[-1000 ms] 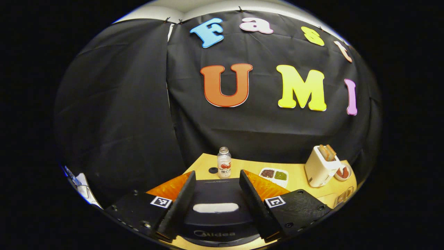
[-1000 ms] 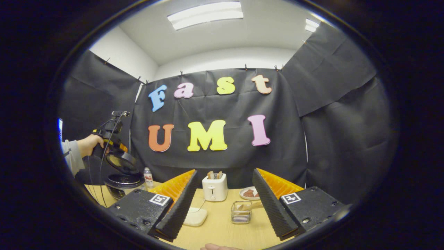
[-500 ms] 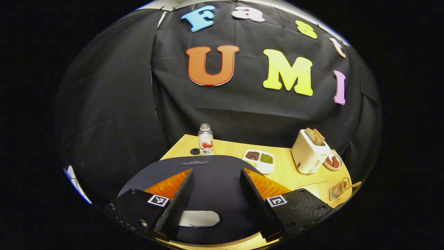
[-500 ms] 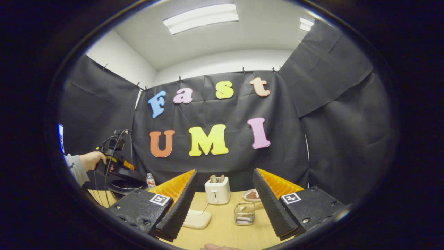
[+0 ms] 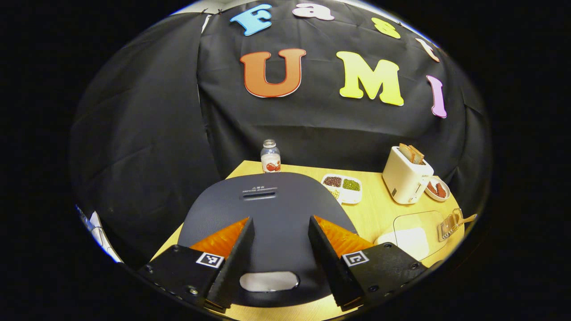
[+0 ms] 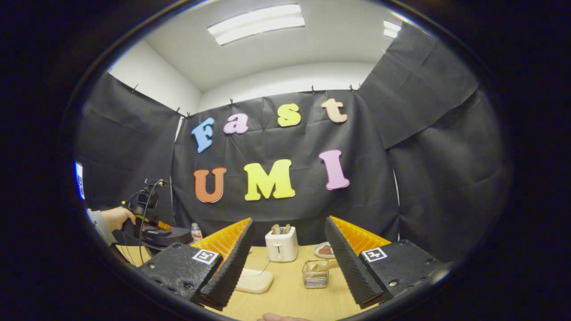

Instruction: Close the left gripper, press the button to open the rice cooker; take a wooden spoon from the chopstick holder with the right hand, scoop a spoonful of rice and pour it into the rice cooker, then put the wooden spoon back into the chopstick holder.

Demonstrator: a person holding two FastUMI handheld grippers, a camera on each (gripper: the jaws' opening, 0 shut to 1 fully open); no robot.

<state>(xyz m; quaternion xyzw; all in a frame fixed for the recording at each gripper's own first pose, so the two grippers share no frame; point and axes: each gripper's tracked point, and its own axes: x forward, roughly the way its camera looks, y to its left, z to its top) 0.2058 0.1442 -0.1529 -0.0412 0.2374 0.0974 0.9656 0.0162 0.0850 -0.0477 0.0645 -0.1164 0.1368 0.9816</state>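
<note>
Booth table (image 5: 374, 214) is light wood, black cloth wall behind it. Left gripper (image 5: 271, 240) sits low over the rice cooker (image 5: 267, 209) — lid reads as down, its pale button (image 5: 269, 281) right between the fingers at the near edge. Fingers stand apart with nothing held, though the task wants them together before the press. Judgement: step in hand looks like the button press; the lid-down state makes it ambiguous whether opening has worked at all.

Ahead-right of the left gripper: bottle (image 5: 270, 156), divided dish (image 5: 343, 187), toaster (image 5: 407, 174), and further right the chopstick holder (image 5: 450, 219) with the wooden spoon (image 5: 466, 218) handle sticking out.

Right gripper (image 6: 287, 249) hangs above the table, fingers wide apart and empty. Chopstick holder (image 6: 316, 273) is just ahead between them, toaster (image 6: 281, 243) beyond.

Next move probably calls for bringing the left fingers together, pressing square on the button — then the right goes forward and down onto the spoon handle.
</note>
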